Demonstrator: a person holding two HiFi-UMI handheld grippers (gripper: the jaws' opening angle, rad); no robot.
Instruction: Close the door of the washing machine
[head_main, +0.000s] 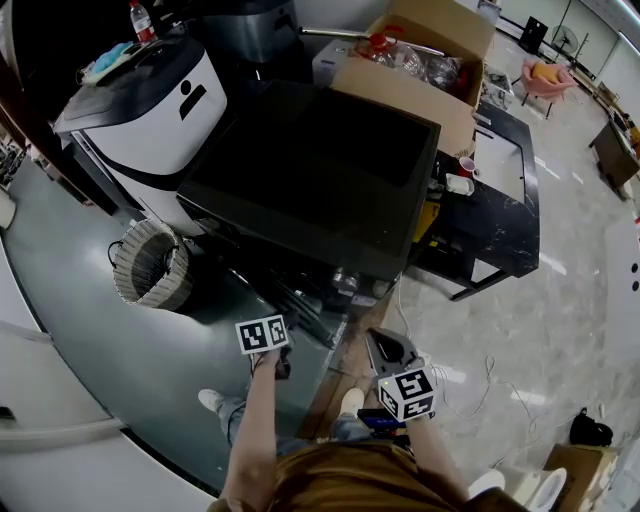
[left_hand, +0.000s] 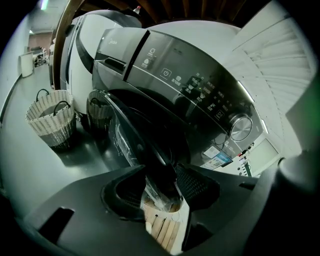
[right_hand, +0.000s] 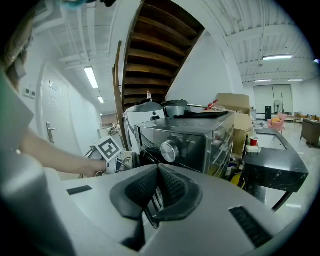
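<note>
The washing machine (head_main: 320, 170) is dark with a flat black top; its control panel and silver knob (left_hand: 241, 127) show in the left gripper view. Its round door (left_hand: 135, 130) stands swung open toward me, low at the machine's front (head_main: 300, 305). My left gripper (left_hand: 162, 182) has its jaws closed on the door's outer edge, with the rim between the ribbed pads. In the head view the left gripper (head_main: 280, 365) is at that edge. My right gripper (right_hand: 156, 185) hangs shut and empty to the right (head_main: 390, 350), facing the machine (right_hand: 185, 142).
A woven basket (head_main: 152, 265) stands on the floor left of the door. A white appliance (head_main: 150, 110) is behind it. A cardboard box (head_main: 420, 60) sits behind the machine, and a black table (head_main: 505, 190) stands to its right. Cables lie on the floor.
</note>
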